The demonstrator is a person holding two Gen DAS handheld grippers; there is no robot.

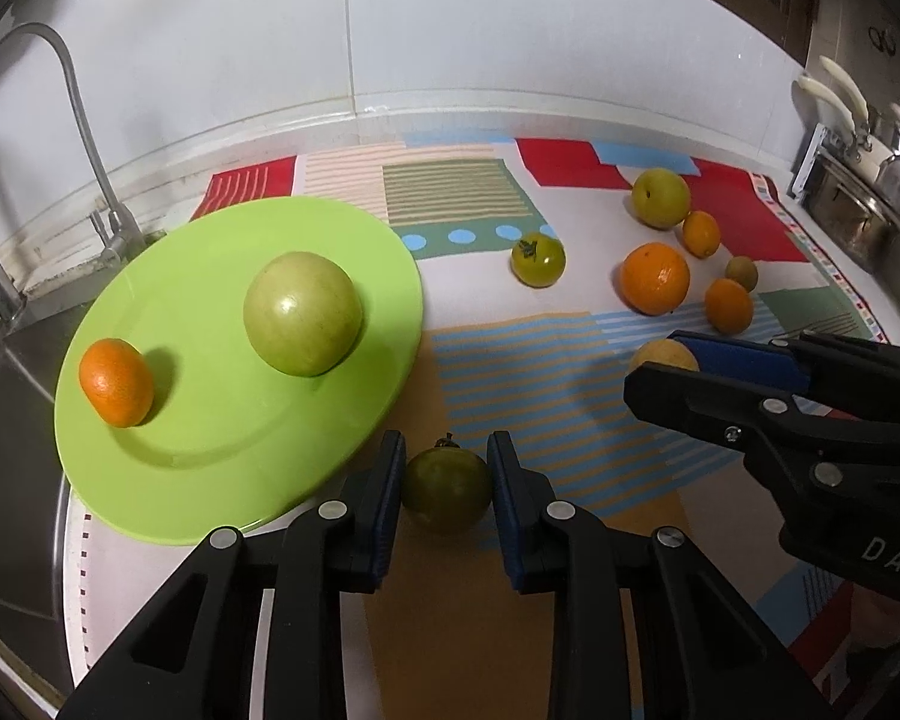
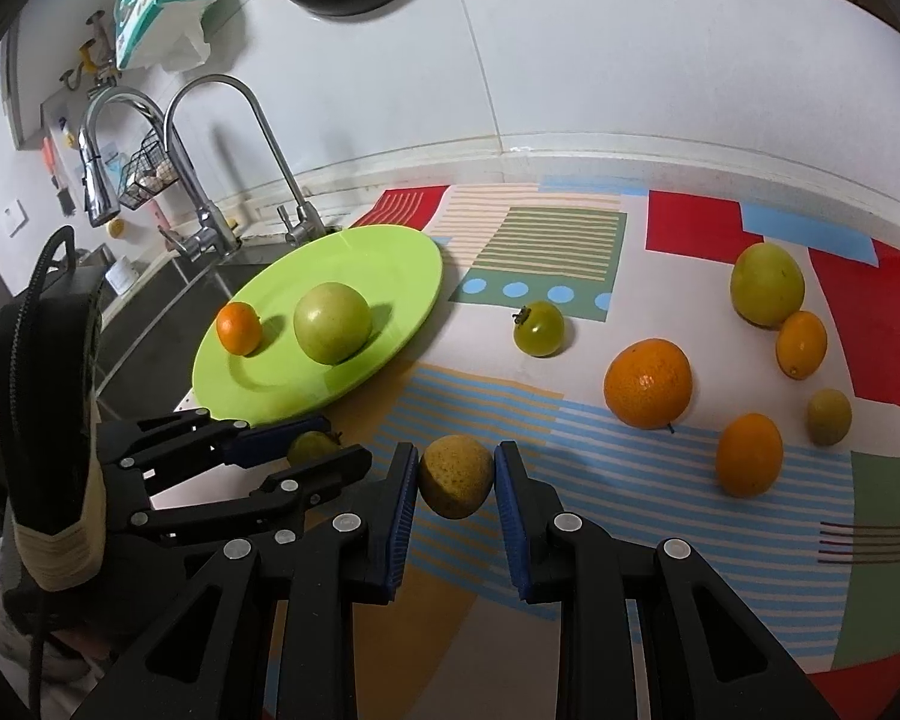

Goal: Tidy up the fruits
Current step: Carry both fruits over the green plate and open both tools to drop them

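Observation:
A green plate (image 1: 210, 420) holds a small orange (image 1: 116, 383) and a pale green apple (image 1: 302, 312); the plate also shows in the right wrist view (image 2: 390, 258). My left gripper (image 1: 447, 480) is shut on a dark green tomato (image 1: 447, 489), just off the plate's near rim. My right gripper (image 2: 457, 477) is shut on a yellow-brown fruit (image 2: 456, 476), low over the cloth. The left gripper (image 2: 324, 444) shows at left in the right wrist view; the right gripper (image 1: 672, 360) shows at right in the left wrist view.
On the patterned cloth (image 2: 570, 240) lie a green tomato (image 2: 538, 329), a large orange (image 2: 648, 383), a green-yellow apple (image 2: 767, 283), two small oranges (image 2: 748, 455) (image 2: 801, 344) and a small green fruit (image 2: 829, 417). A sink with taps (image 2: 210, 138) is left of the plate.

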